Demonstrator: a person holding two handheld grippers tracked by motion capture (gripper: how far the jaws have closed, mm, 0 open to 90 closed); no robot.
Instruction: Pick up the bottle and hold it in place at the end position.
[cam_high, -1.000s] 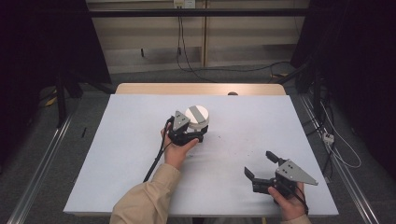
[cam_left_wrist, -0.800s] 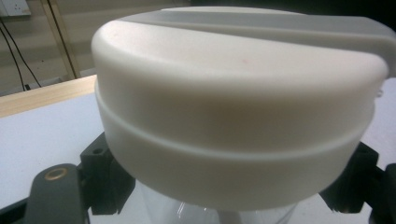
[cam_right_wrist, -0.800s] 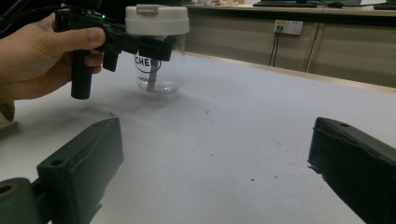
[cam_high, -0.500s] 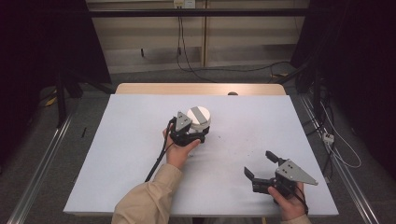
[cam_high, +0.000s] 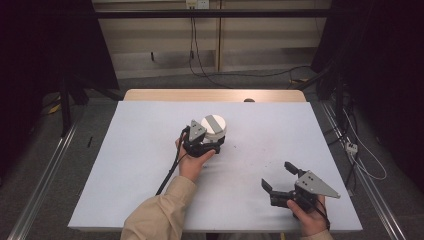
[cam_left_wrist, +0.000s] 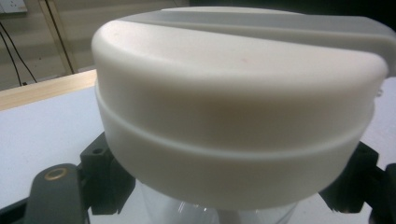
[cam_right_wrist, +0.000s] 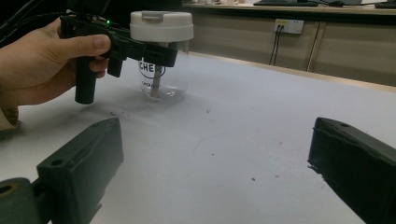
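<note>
A clear jar (cam_high: 214, 127) with a white lid stands on the white table (cam_high: 125, 150) near its middle. My left gripper (cam_high: 212, 143) is shut on the jar just under the lid, its jaws on either side of the glass neck. The left gripper view has the lid (cam_left_wrist: 233, 116) looming close, with clear glass below it. From the right gripper view the jar (cam_right_wrist: 161, 70) stands upright, printed letters on its glass, the left hand beside it. Near the front right of the table, my right gripper (cam_high: 276, 176) is open and holds nothing; its jaws (cam_right_wrist: 215, 158) frame bare tabletop.
A black cable (cam_high: 167, 175) trails from the left gripper toward the front edge. A wooden strip (cam_high: 215, 95) borders the table's far side. Metal rails (cam_high: 45, 185) run along both sides on the floor, and cables (cam_high: 360, 160) lie to the right.
The jar and left gripper have shifted slightly; the lid looked tilted half a second ago and is now level. The right gripper has stayed in place.
</note>
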